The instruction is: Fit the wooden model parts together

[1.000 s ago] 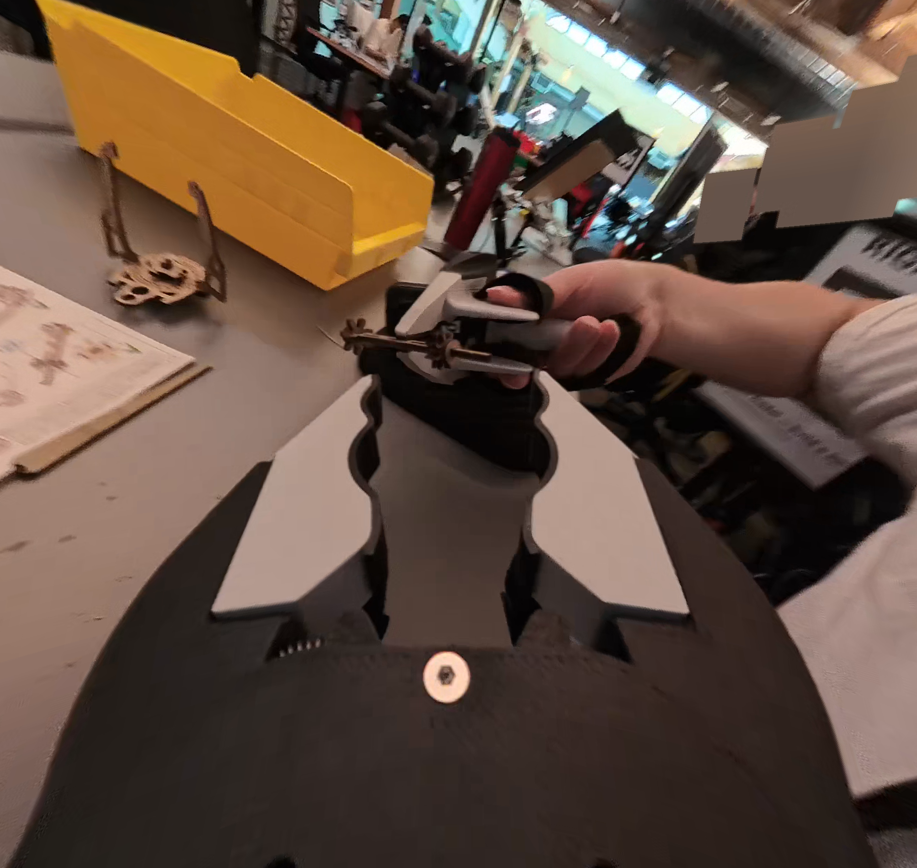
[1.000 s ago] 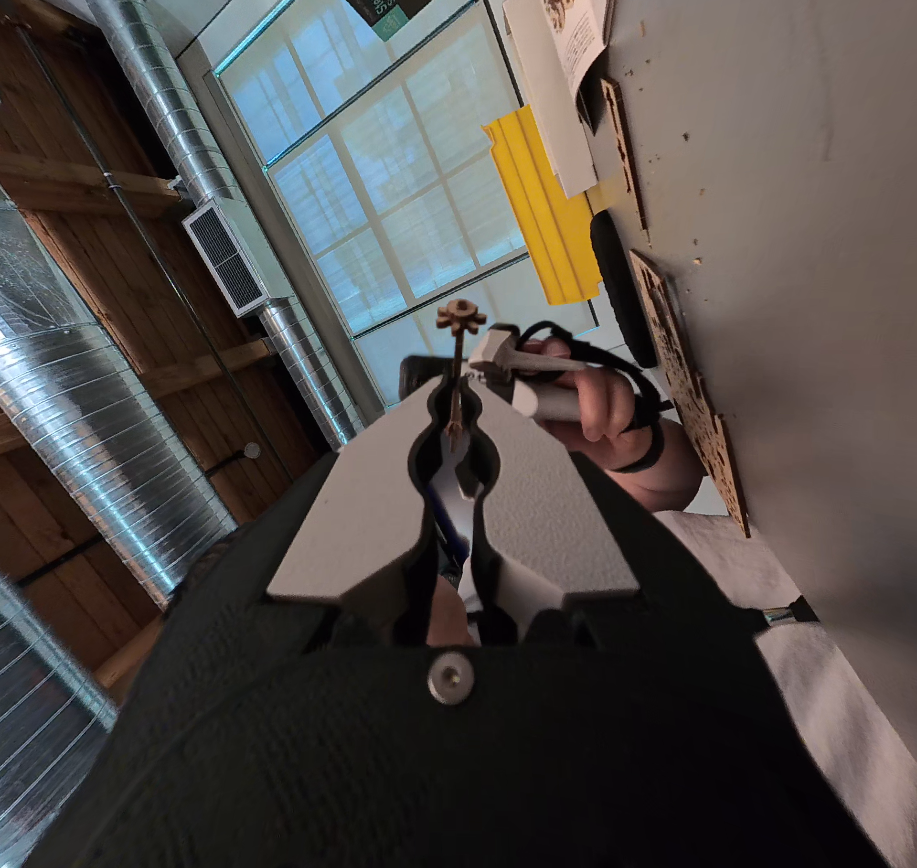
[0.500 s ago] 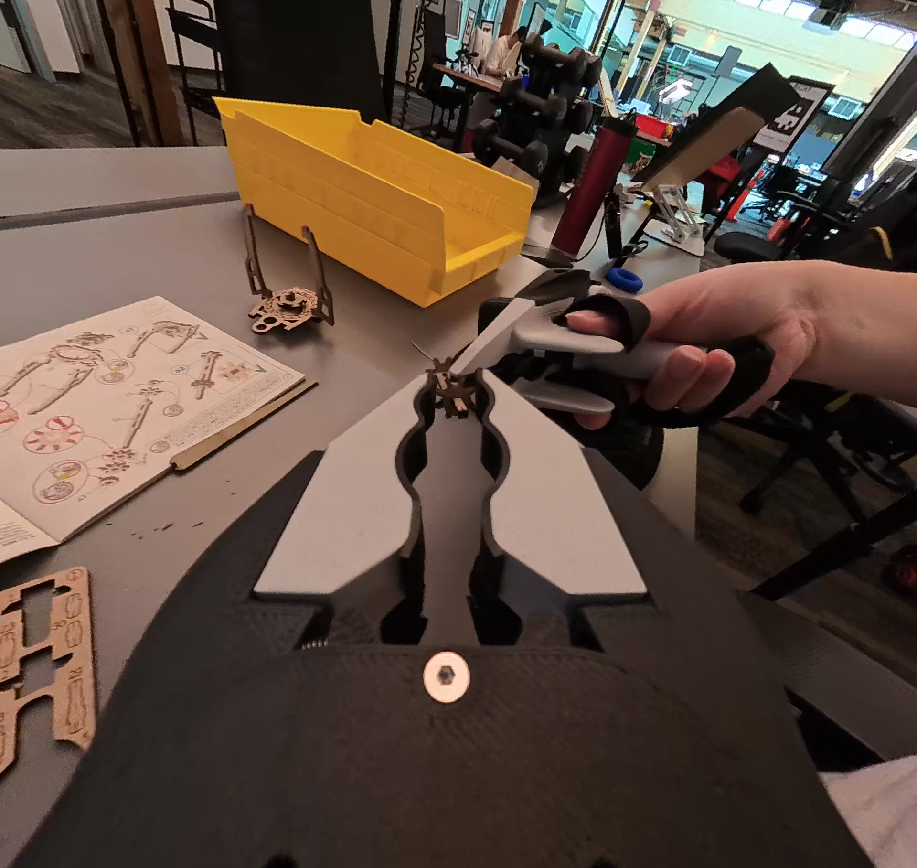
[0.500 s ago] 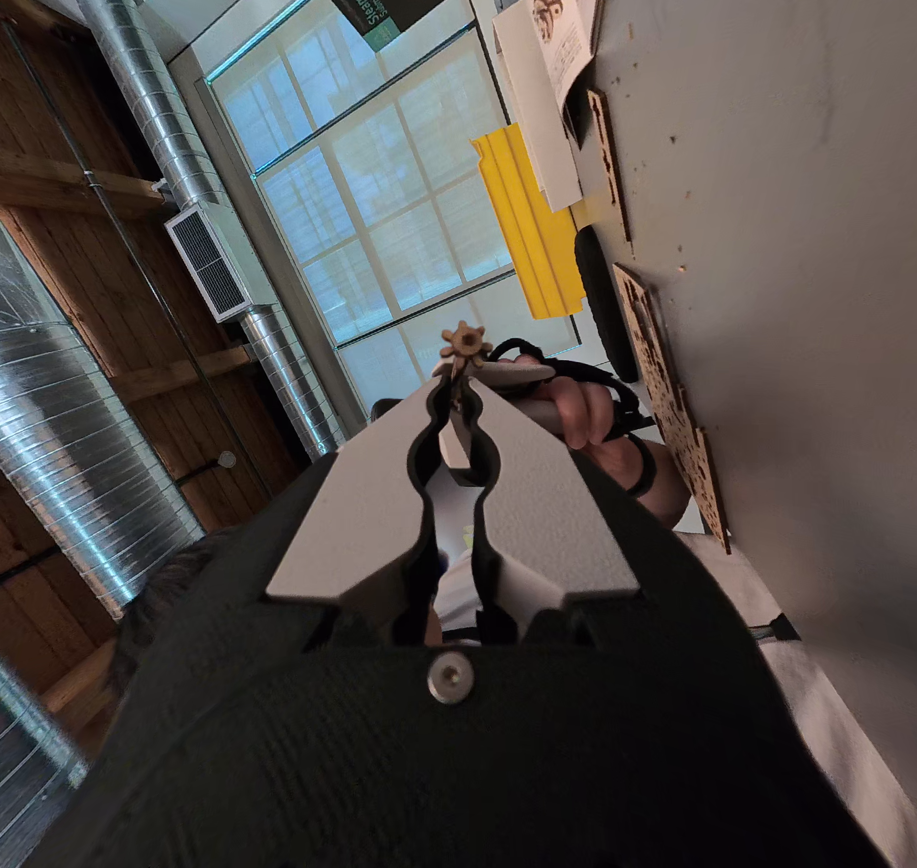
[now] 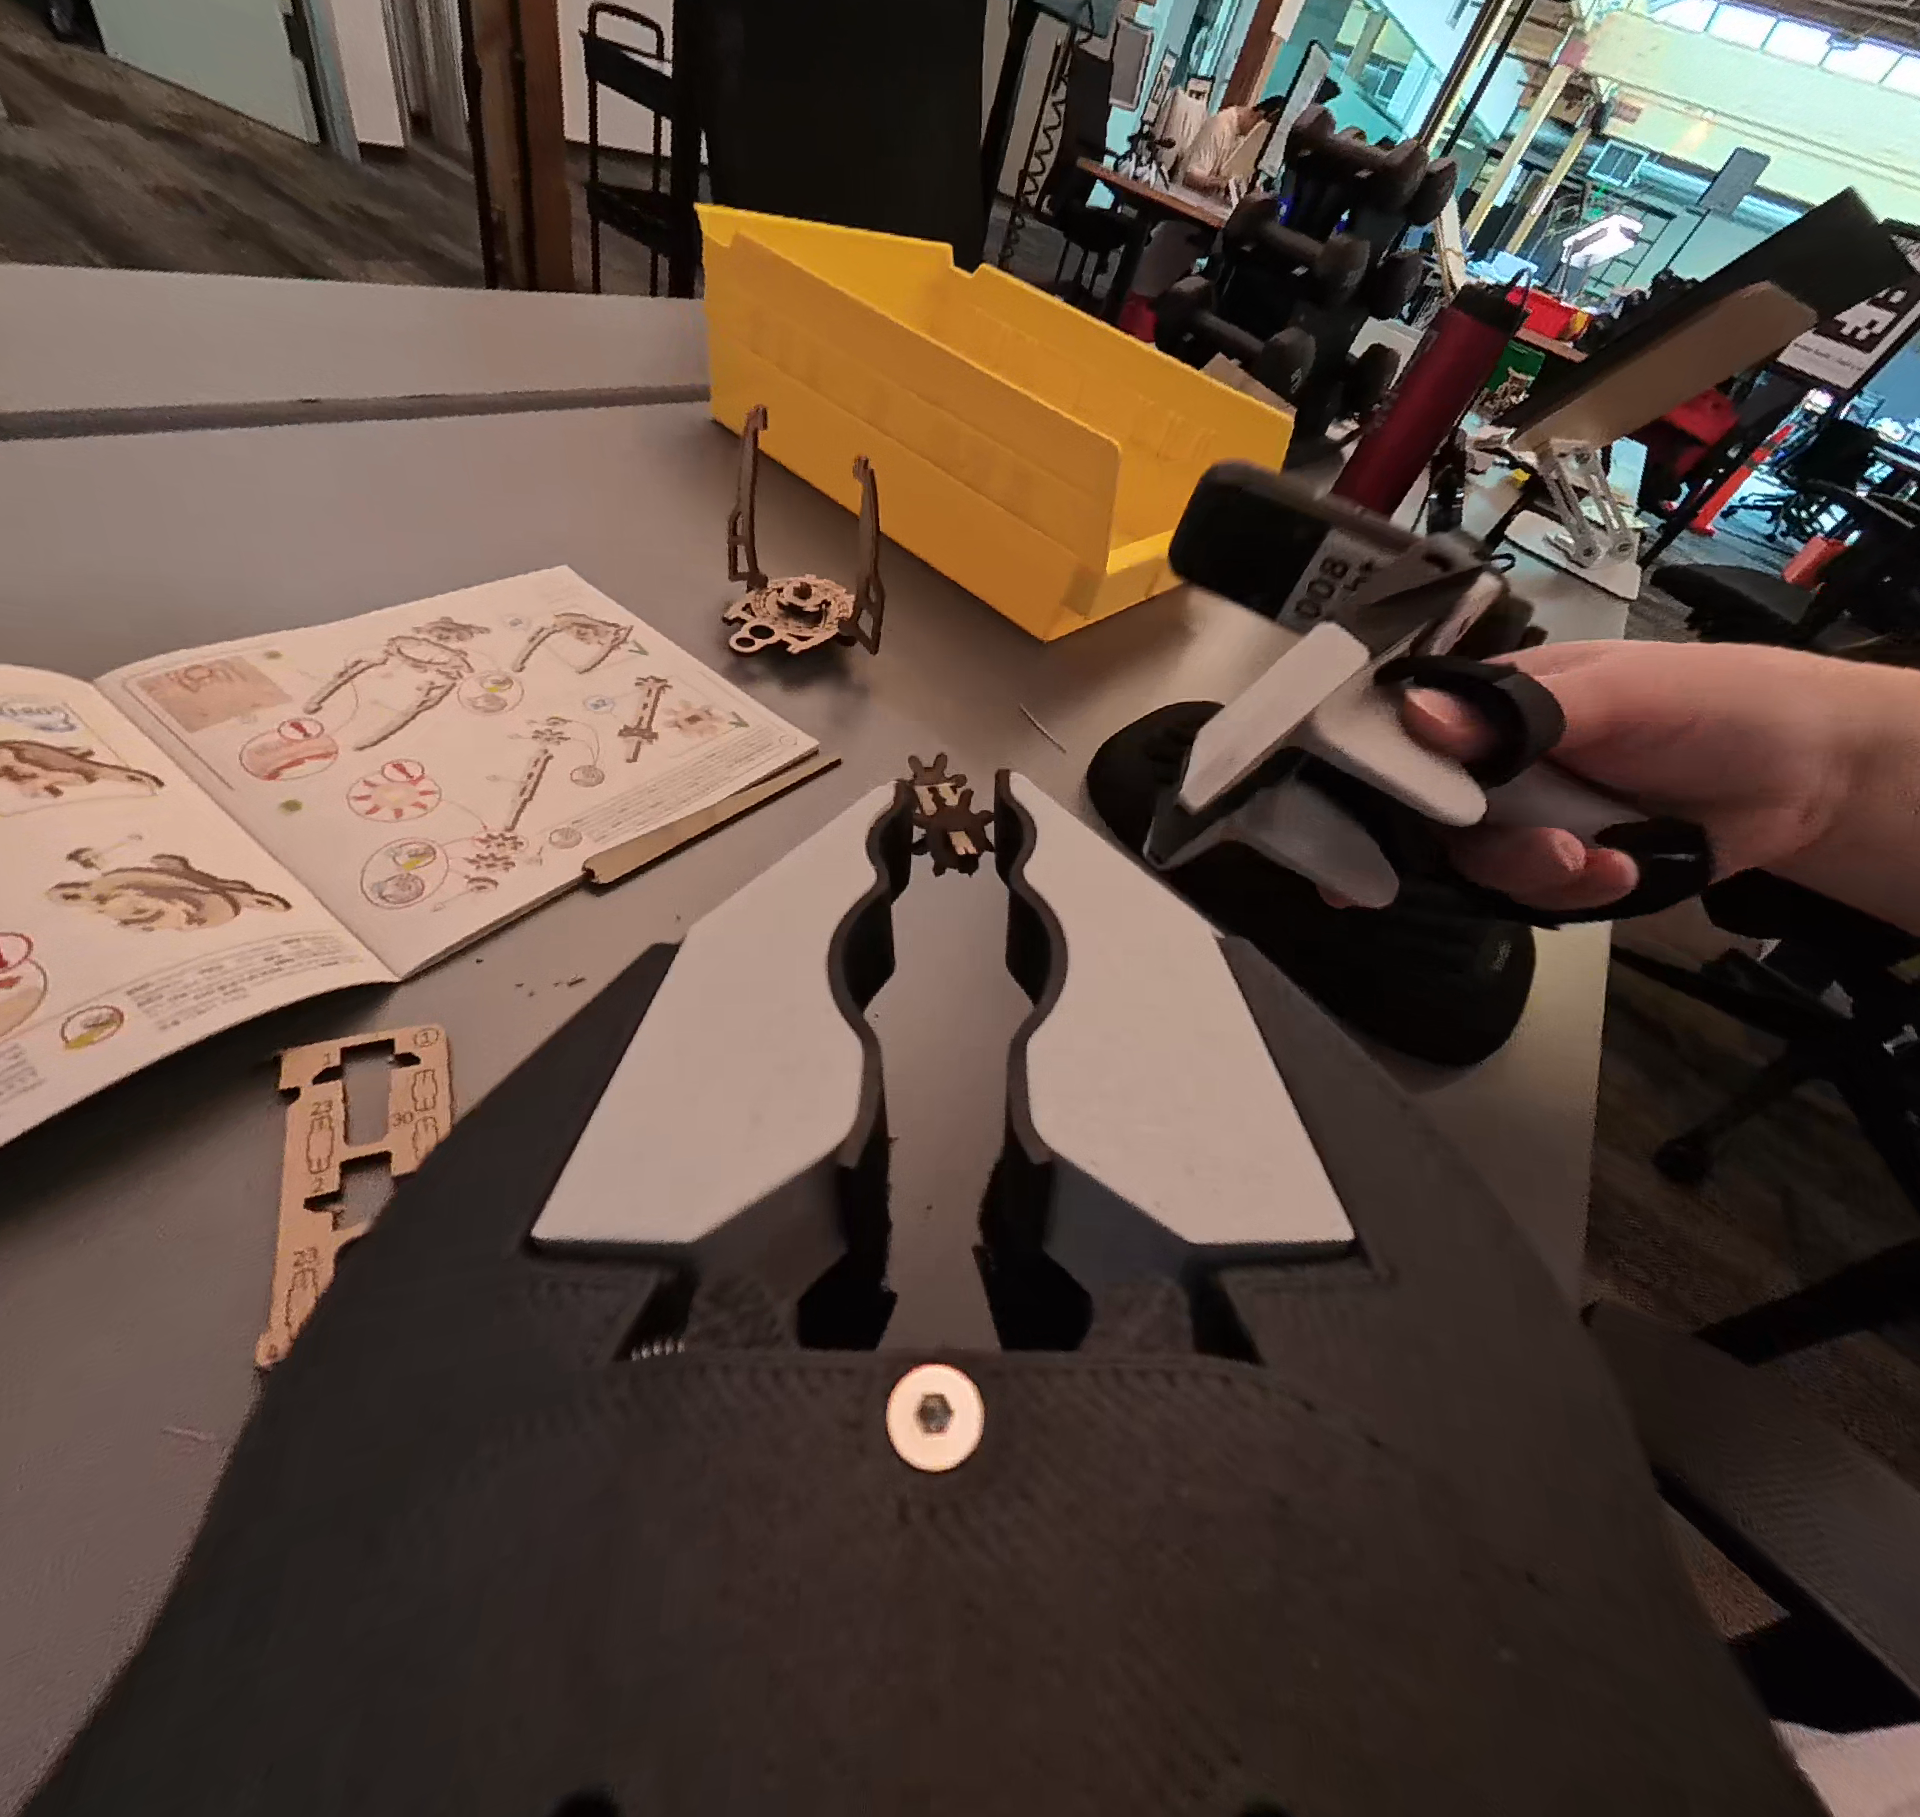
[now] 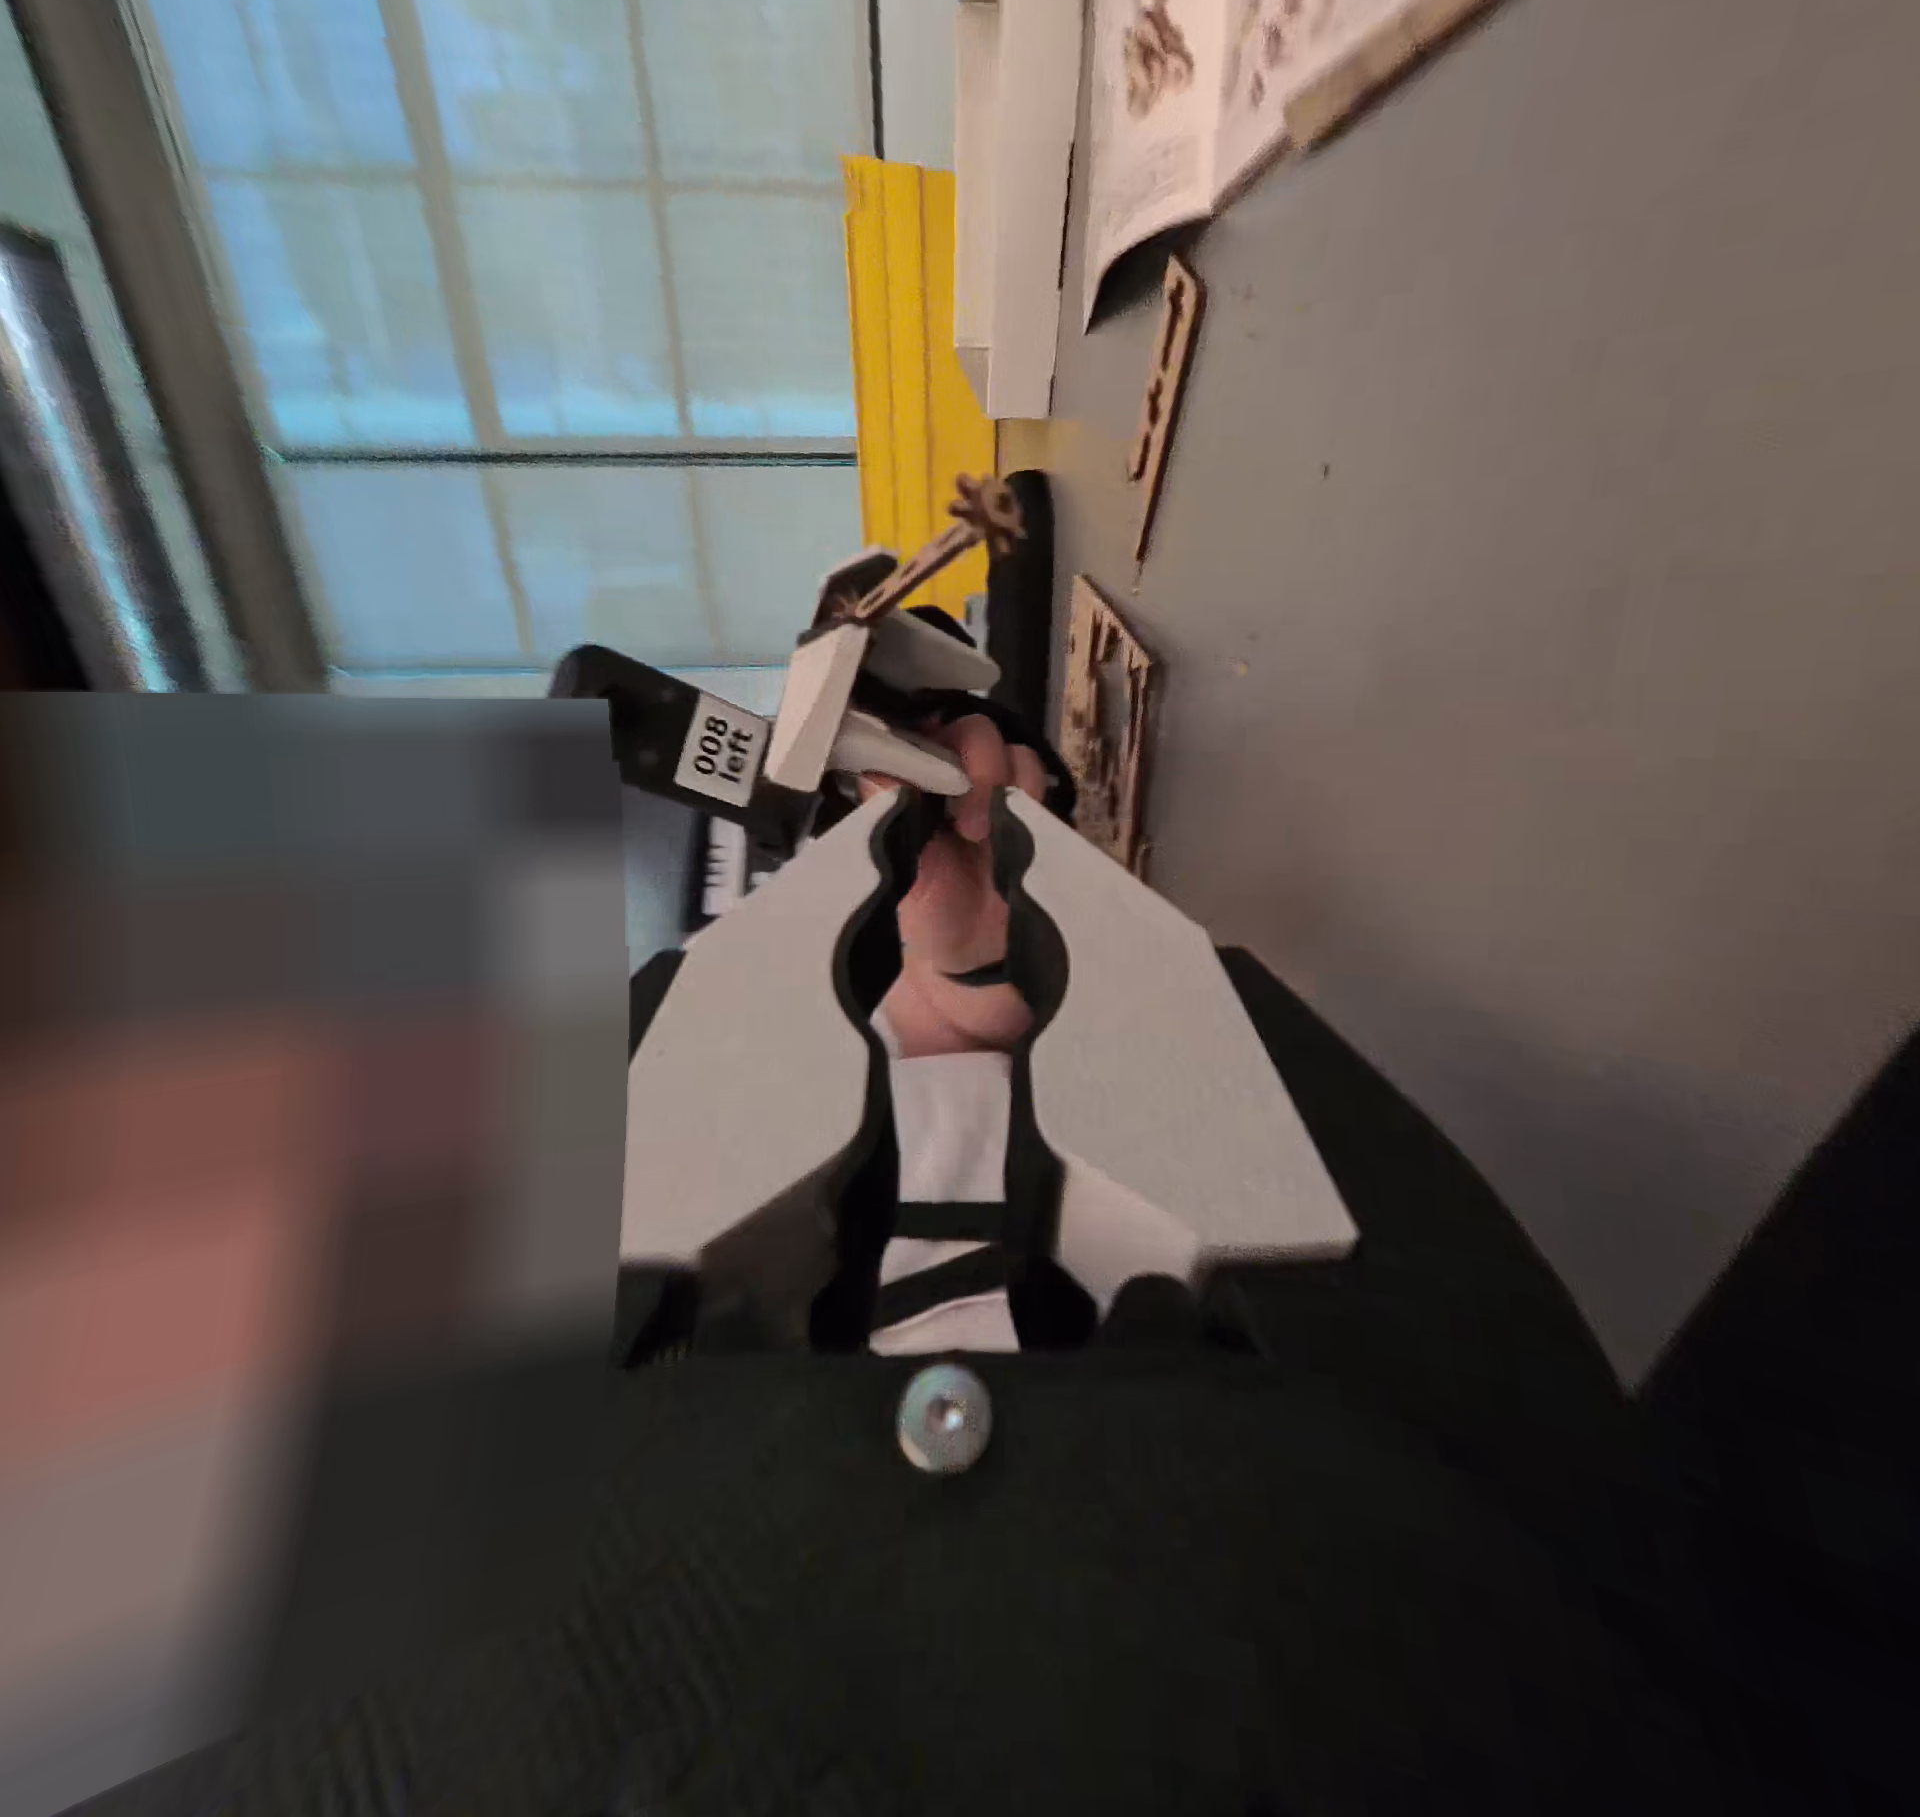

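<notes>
My left gripper [image 5: 945, 801] is shut on a small wooden gear-and-rod piece [image 5: 943, 824] pinched at its fingertips, held above the grey table [image 5: 312, 500]. From the right wrist view the left gripper [image 6: 883, 614] shows farther off, with the rod and its gear [image 6: 940, 552] sticking out of it. My right gripper [image 6: 951, 811] is slightly open and empty; through its gap I see only a hand. In the left wrist view the right gripper [image 5: 1174, 827] hangs just right of the piece, apart from it. A partly built wooden model [image 5: 800, 614] with two upright arms stands beyond.
An open instruction booklet [image 5: 364, 780] lies to the left, a punched-out wooden sheet [image 5: 343, 1144] near me. A yellow bin [image 5: 987, 417] stands at the back. A black rounded object [image 5: 1403, 978] sits under the right gripper at the table's right edge. More wooden sheets [image 6: 1107, 728] lie on the table. Spacing between my two grippers at the tips: around 6 cm. The partly built wooden model [image 5: 800, 614] is about 20 cm from both grippers' fingertips.
The left gripper closed on the gear-and-rod piece. The right gripper let go of it and drew away to the right. The left view swung down toward the table.
</notes>
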### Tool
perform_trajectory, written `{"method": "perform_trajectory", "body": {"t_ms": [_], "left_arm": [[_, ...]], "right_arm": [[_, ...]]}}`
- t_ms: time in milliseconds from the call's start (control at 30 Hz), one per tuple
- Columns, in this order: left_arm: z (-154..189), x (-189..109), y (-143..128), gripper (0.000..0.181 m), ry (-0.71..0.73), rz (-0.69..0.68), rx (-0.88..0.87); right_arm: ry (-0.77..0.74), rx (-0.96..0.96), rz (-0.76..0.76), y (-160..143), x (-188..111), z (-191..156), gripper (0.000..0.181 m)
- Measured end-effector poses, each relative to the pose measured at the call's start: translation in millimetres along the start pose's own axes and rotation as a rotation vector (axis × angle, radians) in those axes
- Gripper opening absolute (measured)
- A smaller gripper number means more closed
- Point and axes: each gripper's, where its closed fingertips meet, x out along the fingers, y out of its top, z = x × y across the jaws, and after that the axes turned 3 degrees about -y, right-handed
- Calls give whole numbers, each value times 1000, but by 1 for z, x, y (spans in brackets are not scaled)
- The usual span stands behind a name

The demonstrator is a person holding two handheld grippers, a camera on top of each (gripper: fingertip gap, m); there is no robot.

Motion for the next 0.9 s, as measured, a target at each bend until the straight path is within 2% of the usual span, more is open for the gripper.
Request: {"method": "perform_trajectory", "body": {"t_ms": [100,267,400,567,767,900], "left_arm": [[0,5,-9,13,6,-38,-5],[1,13,-14,13,6,-68,-18],[1,17,-10,13,4,-59,-26],[4,18,-3,13,-3,-41,-40],[7,19,2,13,-6,-27,-36],[6,20,3,13,-5,-26,-37]], "right_arm": [[-95,-264,28,6,-1,5,10],[-337,-835,120,21,-5,17,19],[-444,-1104,221,34,-6,17,29],[-570,-1156,246,45,0,21,26],[-598,-1080,246,46,9,26,20],[-547,-1021,284,48,8,20,14]]}}
